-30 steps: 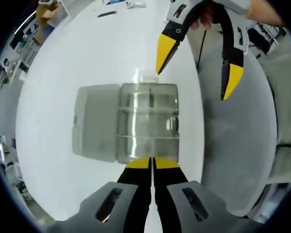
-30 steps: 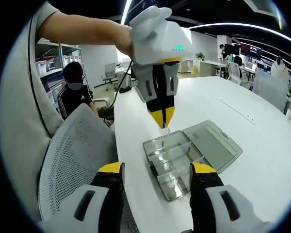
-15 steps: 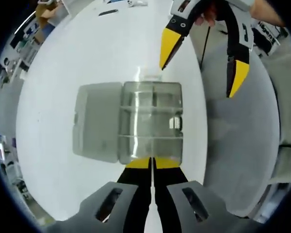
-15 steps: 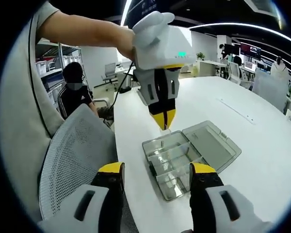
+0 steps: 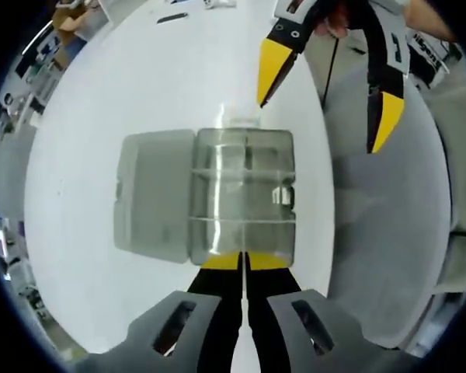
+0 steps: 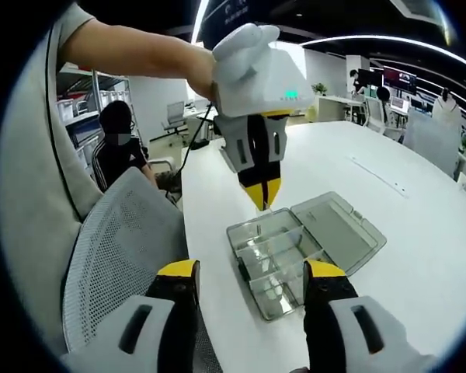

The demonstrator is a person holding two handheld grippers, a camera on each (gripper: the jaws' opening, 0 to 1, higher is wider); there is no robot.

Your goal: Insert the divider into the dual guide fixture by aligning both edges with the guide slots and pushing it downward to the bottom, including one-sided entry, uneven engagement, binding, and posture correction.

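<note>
Divider held above the open clear box on the white table, office behind.

Box lid lies flat beside the tray. Left gripper, clenched on the small clear divider, hovers over the box's far edge; the divider's axis is unclear. Right gripper is spread, empty, near the box.

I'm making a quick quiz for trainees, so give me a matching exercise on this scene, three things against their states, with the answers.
Things:
1. left gripper
2. right gripper
3. clear box lid

States:
A. jaws spread apart
B. folded open, lying flat on the table
C. jaws closed together above the box

Pairs: 1-C, 2-A, 3-B
</note>
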